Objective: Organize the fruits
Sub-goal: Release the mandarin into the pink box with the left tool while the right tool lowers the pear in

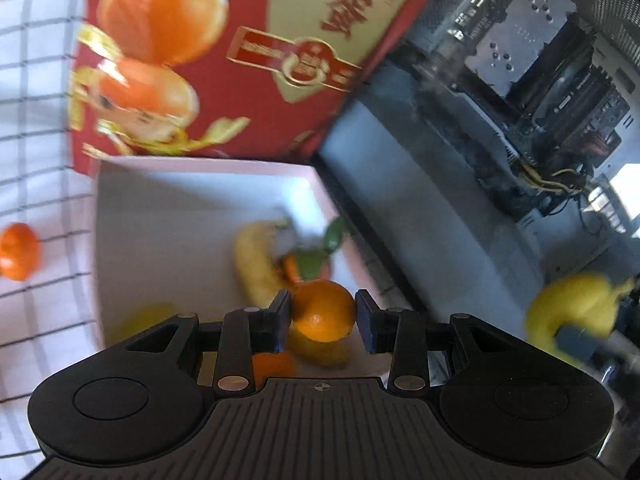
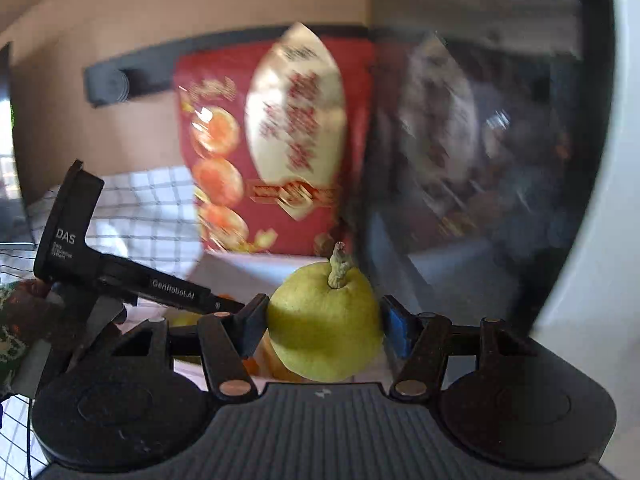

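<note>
Now left claw [image 1: 323, 320] pinching one small orange [image 1: 324, 312] over white tray [image 1: 168, 200]. Right claw [image 2: 324, 324] clamped on one green pear [image 2: 326, 324], stem up, beside tray. Inside tray: one banana [image 1: 256, 268], one leafy orange [image 1: 308, 268], more fruit blurred, partly hidden by claw. One loose orange [image 1: 18, 252] on checked cloth [image 1: 36, 120]. Red box [image 1: 224, 52] behind, top cut off.

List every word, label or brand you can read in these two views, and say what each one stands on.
"DAS": on the left gripper's black body, right wrist view.
"GenRobot.AI": along the same gripper's arm.
Small print under "DAS": too small to read.
Chinese characters on the red box: too blurred to read.
</note>
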